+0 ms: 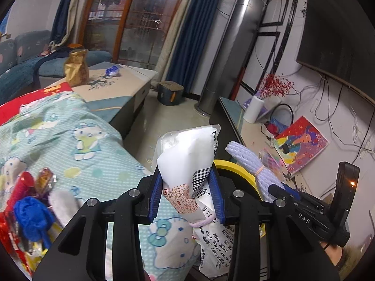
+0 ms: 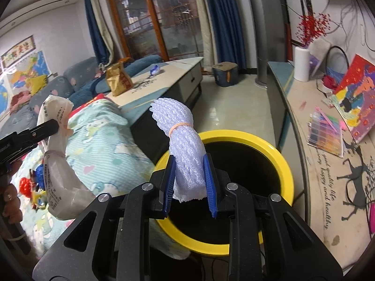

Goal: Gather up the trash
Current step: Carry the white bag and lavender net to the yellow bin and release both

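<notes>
My left gripper (image 1: pixel 186 178) is shut on a white plastic bag (image 1: pixel 187 149) printed with a barcode and tied with a pale band. It holds the bag upright beside the yellow-rimmed bin (image 1: pixel 236 167). My right gripper (image 2: pixel 188 161) is shut on a bundle of pale lavender foam netting (image 2: pixel 185 149) bound by an orange rubber band. The bundle hangs over the near left rim of the yellow bin (image 2: pixel 283 161), whose inside is dark. In the right wrist view the white bag (image 2: pixel 56 161) and the left gripper's finger (image 2: pixel 44 127) show at the left. The netting (image 1: pixel 248 161) appears in the left wrist view too.
Colourful wrappers (image 1: pixel 28 206) lie on a cartoon-print cloth (image 1: pixel 77 145) to the left. A gold bag (image 1: pixel 76 68) and a blue wrapper (image 1: pixel 112 70) sit on the low table (image 1: pixel 131 79). A TV cabinet (image 2: pixel 314 159) with pictures and a paper roll (image 2: pixel 302 63) runs along the right.
</notes>
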{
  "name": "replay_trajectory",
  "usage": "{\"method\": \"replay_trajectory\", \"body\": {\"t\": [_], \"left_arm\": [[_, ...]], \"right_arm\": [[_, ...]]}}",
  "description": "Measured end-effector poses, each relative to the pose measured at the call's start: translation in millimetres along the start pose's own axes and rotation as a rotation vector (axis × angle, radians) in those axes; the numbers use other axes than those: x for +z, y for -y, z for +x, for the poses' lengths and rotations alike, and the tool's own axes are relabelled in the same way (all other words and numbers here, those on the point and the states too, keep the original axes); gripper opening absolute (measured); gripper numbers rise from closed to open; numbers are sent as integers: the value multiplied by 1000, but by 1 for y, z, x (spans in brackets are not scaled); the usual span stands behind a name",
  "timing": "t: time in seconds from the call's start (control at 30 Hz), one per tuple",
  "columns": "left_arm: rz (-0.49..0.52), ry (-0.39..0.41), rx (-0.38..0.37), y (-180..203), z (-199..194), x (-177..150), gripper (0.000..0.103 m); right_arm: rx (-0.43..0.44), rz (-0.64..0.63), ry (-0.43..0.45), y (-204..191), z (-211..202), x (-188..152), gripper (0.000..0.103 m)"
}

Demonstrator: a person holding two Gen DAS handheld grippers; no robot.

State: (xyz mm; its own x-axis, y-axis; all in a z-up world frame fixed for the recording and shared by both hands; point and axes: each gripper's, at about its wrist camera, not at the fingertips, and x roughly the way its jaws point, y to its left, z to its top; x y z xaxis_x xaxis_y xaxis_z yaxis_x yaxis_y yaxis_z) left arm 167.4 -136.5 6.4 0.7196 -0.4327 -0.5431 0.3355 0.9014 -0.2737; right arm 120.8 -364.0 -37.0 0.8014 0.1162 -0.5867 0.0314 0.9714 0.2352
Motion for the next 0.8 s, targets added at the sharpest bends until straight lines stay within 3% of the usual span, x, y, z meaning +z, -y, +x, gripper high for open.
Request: {"method": "replay_trajectory", "body": {"t": [0.3, 0.67, 0.77, 0.8], "left_arm": [[50, -63, -44, 35, 41, -8, 35], [120, -111, -48, 69, 82, -17, 36], [125, -124, -46, 75, 94, -20, 40], [124, -126, -45, 75, 97, -20, 49]], "right_arm": [[-73, 71, -33, 40, 1, -6, 19], [-105, 132, -77, 66, 11, -12, 19], [-102, 148, -91, 70, 14, -14, 23], [-97, 155, -104, 72, 17, -15, 30]]}}
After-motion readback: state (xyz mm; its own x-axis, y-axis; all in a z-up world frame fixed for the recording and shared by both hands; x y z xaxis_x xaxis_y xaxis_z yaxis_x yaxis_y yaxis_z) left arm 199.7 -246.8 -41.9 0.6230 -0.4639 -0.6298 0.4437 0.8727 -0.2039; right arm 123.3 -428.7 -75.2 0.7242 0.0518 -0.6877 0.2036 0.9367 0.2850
